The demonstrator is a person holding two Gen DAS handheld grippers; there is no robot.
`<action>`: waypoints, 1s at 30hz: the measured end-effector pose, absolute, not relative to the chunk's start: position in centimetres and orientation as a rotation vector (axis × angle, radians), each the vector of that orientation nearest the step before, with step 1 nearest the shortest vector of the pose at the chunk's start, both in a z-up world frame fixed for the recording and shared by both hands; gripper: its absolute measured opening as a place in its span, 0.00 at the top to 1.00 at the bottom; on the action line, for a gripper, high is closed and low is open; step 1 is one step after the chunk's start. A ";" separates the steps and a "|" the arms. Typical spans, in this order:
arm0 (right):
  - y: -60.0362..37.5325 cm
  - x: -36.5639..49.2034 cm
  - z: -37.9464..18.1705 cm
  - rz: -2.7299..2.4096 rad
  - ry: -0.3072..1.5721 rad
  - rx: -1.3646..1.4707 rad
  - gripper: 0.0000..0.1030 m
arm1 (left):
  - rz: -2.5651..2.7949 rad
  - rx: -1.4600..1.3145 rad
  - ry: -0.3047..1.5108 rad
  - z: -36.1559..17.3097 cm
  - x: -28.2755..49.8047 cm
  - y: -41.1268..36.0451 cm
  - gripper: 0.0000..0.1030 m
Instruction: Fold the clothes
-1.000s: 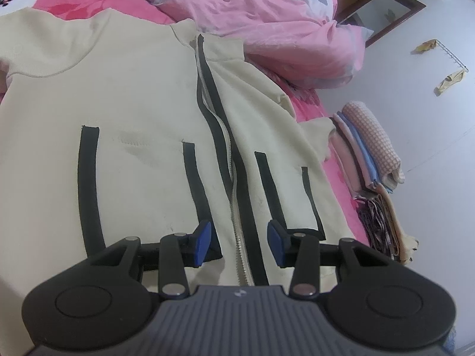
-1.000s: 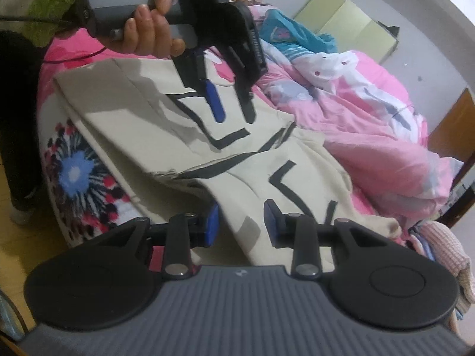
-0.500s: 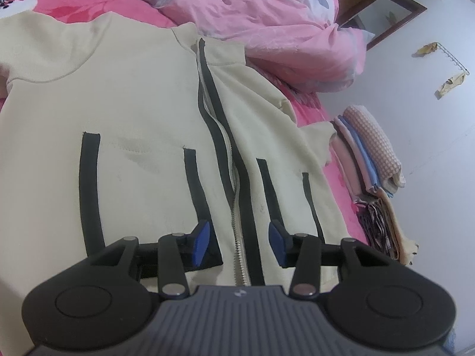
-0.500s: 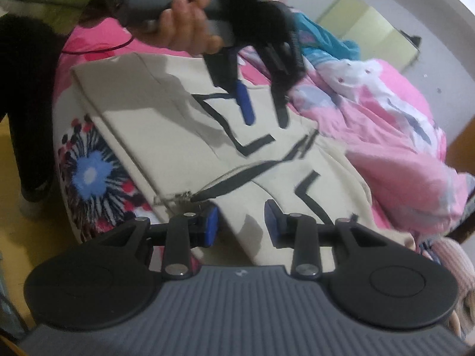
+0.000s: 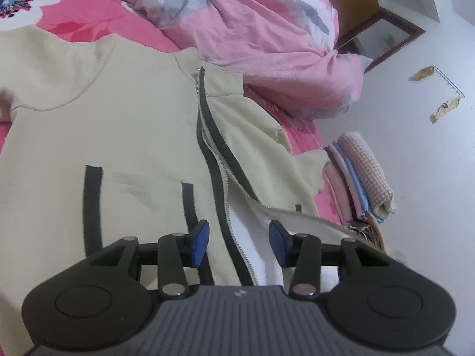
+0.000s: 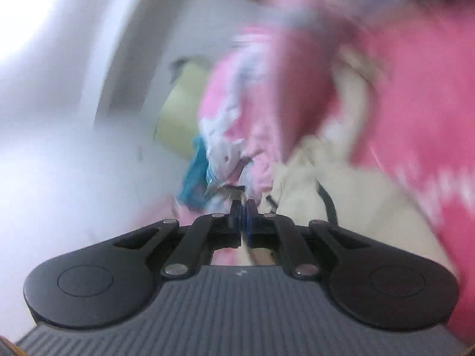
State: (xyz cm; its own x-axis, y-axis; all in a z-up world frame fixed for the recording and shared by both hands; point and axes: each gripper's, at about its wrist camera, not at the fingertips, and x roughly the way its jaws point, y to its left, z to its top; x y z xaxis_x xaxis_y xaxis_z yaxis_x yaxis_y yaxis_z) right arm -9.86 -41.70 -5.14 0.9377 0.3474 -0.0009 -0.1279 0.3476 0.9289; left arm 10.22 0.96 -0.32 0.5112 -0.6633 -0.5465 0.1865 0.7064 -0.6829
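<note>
A cream zip-up jacket (image 5: 124,136) of soft, matte cloth is lying spread flat on a bed (image 5: 89,20) covered by a pink floral sheet. Black tape is edging its metal zipper (image 5: 219,166), and 2 narrow black strips are marking each pocket. The panel towards 3 o'clock is being seen turned back near the hem, so that its white lining (image 5: 258,237) is showing. A rumpled pink quilt (image 5: 267,29) with grey and white patches is heaped at 12 o'clock, beyond the collar. At 3 o'clock a stack of folded cloths (image 5: 359,175), 1 of them checked, is resting beside the bed.

The left gripper (image 5: 237,243) is being held tilted downward over the hem, its jaws standing apart with the zipper line between them and nothing being pressed by the blue pads (image 5: 199,243).

The right gripper (image 6: 243,219) is being shown in a heavily blurred view; its jaws have just been closing and are now meeting, pad against pad. Whether any cloth is being pinched between them cannot be told. Cream fabric and pink bedding are smearing past it.
</note>
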 end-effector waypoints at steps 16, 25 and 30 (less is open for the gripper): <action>-39.5 -9.1 -1.7 0.434 0.175 1.209 0.99 | -0.645 -0.902 0.950 -1.7 14.2 -1.6 0.54; -40.9 -6.7 -2.0 0.444 0.115 1.251 0.99 | -0.508 -1.164 0.999 -5.4 20.1 -4.3 0.44; -41.9 -5.8 -1.3 0.449 0.083 1.229 0.99 | -0.514 -1.136 1.042 -6.3 21.1 -5.1 0.43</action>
State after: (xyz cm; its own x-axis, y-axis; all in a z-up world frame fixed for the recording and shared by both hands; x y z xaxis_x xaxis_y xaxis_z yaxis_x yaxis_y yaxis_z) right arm -5.80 -41.88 -1.33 0.9098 0.3753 0.1774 -0.2868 0.2595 0.9222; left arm 21.07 -5.13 -6.27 0.4613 -0.7885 -0.4068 -0.1566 0.3789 -0.9121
